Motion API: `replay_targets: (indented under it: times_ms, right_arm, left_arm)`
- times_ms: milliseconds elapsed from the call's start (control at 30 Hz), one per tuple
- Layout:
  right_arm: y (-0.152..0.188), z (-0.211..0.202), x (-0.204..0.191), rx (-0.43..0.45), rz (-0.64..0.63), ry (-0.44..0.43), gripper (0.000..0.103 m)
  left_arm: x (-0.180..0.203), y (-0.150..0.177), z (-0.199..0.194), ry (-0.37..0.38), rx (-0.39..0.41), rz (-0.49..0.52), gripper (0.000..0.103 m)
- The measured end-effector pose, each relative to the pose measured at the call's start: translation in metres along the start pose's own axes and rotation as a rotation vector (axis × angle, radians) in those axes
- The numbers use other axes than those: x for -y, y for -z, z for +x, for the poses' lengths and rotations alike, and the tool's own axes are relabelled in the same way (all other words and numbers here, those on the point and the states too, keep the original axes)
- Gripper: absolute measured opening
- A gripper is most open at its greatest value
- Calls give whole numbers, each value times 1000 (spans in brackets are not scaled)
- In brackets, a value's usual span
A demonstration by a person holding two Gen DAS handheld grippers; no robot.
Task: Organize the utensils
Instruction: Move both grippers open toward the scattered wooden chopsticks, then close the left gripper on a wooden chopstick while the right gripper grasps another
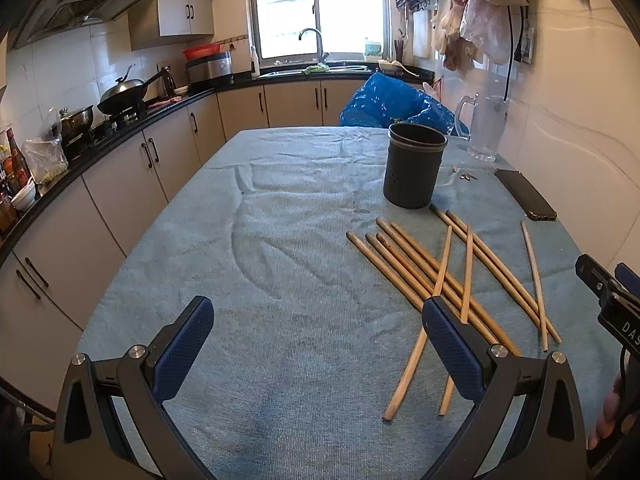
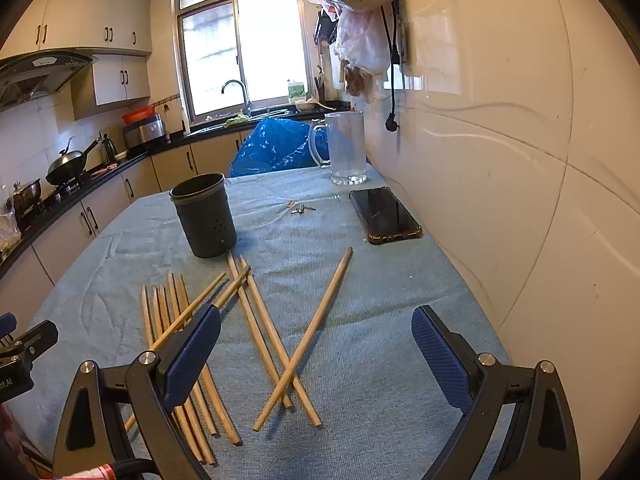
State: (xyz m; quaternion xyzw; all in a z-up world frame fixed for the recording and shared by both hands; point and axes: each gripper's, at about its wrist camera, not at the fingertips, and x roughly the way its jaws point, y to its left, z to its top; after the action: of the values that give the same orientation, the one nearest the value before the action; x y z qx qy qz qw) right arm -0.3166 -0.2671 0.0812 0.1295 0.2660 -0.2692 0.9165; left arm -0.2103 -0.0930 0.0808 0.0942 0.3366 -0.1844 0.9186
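Spreading wide in the foreground of the left wrist view, left gripper point(image 1: 318, 326), blue-padded fingers point(image 1: 186, 350) gripping nothing, hovering over the blue cloth point(image 1: 256, 240) covering the table. Lying mostly to the right of that gap, wooden chopsticks point(image 1: 416, 270), none between the pads; right pad overlapping the near ends of the bundle, two lighter sticks running under or behind it and poking out below. Fanning out in a loose heap, several parallel, a few crossing, one thin stick lying apart toward the wall side.

Standing upright just beyond the far tips, dark holder cup point(image 1: 414, 166), open mouth facing up, apparently holding no sticks. Resting past it near the wall, black phone point(image 1: 524, 194), small keys point(image 1: 466, 177), clear glass mug point(image 1: 486, 128), and a blue plastic bag point(image 1: 394, 100) at the table's far edge.

Opening just as wide in the right wrist view, right gripper point(image 2: 316, 338), clamping nothing. Sitting inside its gap, toward the left pad point(image 2: 192, 356), crossed chopsticks point(image 2: 280, 344) forming an X on the cloth; remaining bundle lying left of and partly behind that pad. Standing farther back and left of centre, holder cup point(image 2: 206, 218); phone point(image 2: 384, 214) lying to its right beside the wall.

Peeking in at the right edge of the left view, the other gripper's body, with fingertips of a hand point(image 1: 610, 412) wrapping its handle.
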Motion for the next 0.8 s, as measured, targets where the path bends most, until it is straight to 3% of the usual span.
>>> replay_targets:
  times_ms: [300,500,567,633,700,800]
  right_arm:
    - [-4,16,21,-40,15,28,99]
    - [-16,45,48,-140,38,9,99]
    - [-23,58,55,-183,53,-23,98]
    - [-31,72,60,-219,74,-75,92]
    - [-38,88,63,-264,99,-112,88]
    - [-45,115,64,-341,133,-163,74]
  left_arm:
    - [3,-17,4,31,-1,56,103]
    - [23,-44,31,158,-72,135,103]
    - [34,-56,46,195,-103,151,98]
    - [45,-65,59,218,-133,169,83]
    - [59,-74,78,247,-179,194,77]
    - [80,-83,104,316,-247,234,70]
